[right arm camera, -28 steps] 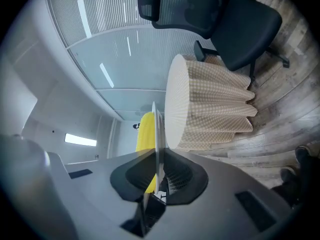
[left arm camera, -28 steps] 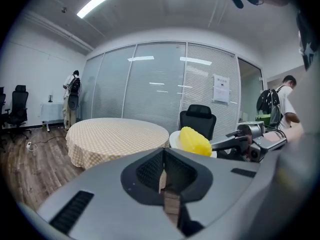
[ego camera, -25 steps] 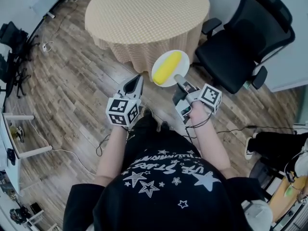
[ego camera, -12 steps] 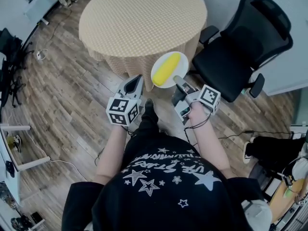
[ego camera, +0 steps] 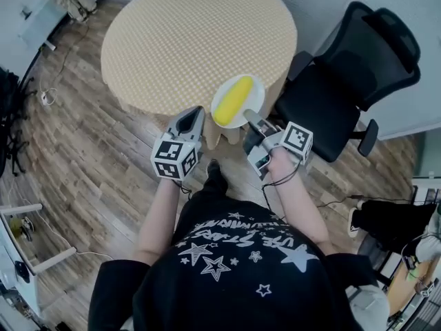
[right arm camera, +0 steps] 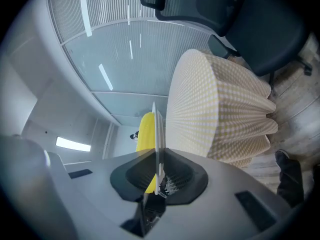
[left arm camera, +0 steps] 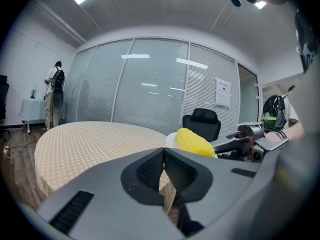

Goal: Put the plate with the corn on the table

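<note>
A white plate (ego camera: 252, 92) carries a yellow corn cob (ego camera: 233, 101) and hangs in the air over the near right edge of the round table (ego camera: 193, 33). My right gripper (ego camera: 251, 118) is shut on the plate's near rim. In the right gripper view the plate (right arm camera: 158, 134) stands edge-on between the jaws, with the corn (right arm camera: 145, 131) on its left side. My left gripper (ego camera: 194, 118) is shut and holds nothing, just left of the plate. The left gripper view shows the corn (left arm camera: 195, 141) to the right, beside the table (left arm camera: 90, 139).
A beige checked cloth covers the table and hangs down its sides (right arm camera: 220, 114). A black office chair (ego camera: 351, 74) stands close on the right of the table. Wooden floor (ego camera: 83, 157) lies around me, with cables and white furniture (ego camera: 27, 233) at the left.
I have stepped closer to the table. The plate with the corn, held by the right gripper, now hangs over the table's near edge instead of over the floor. The left gripper moved along.
</note>
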`<state>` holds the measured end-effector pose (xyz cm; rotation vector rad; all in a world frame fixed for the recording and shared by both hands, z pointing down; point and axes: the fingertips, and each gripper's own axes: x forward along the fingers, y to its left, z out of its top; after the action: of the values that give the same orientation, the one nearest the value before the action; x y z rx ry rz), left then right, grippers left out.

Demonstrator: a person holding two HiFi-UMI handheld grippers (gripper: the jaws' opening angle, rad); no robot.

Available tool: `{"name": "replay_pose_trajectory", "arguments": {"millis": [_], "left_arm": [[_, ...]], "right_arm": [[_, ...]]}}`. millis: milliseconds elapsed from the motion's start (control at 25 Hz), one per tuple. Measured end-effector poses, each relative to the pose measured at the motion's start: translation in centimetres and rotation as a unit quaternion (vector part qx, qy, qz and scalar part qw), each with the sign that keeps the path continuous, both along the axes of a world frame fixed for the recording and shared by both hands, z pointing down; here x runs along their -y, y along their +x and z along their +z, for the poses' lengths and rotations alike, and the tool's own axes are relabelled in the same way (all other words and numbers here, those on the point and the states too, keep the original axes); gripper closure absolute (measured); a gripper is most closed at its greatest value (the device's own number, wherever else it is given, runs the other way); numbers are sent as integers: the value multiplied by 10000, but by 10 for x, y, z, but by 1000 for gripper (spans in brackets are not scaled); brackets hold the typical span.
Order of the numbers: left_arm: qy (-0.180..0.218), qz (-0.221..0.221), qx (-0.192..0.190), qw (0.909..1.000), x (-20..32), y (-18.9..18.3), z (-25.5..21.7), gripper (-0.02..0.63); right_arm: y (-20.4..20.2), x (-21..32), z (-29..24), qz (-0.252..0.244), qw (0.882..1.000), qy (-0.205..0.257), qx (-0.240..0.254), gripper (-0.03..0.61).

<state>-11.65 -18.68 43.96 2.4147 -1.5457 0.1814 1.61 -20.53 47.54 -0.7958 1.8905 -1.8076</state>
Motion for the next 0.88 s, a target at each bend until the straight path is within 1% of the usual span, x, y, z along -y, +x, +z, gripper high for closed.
{"name": "replay_pose_trajectory", "arguments": {"millis": [240,520,720,880], "left_arm": [[-33,122,-43,9999,50,-24,2,606],[-116,321,-104,9994,88,-45,9,606],[-164,578,-143,9981,117,-45,13,606],[-238,701,-195,9971,130,-36,21,606]], "right_arm": [[-22,51,-3,152,9998,-28,84,531],[-38,85,2,363,9993,-109,55,531],[-33,104,6,611,9980,-161,4,531],[-27,113,17,683,9974,-199,-80,531]]}}
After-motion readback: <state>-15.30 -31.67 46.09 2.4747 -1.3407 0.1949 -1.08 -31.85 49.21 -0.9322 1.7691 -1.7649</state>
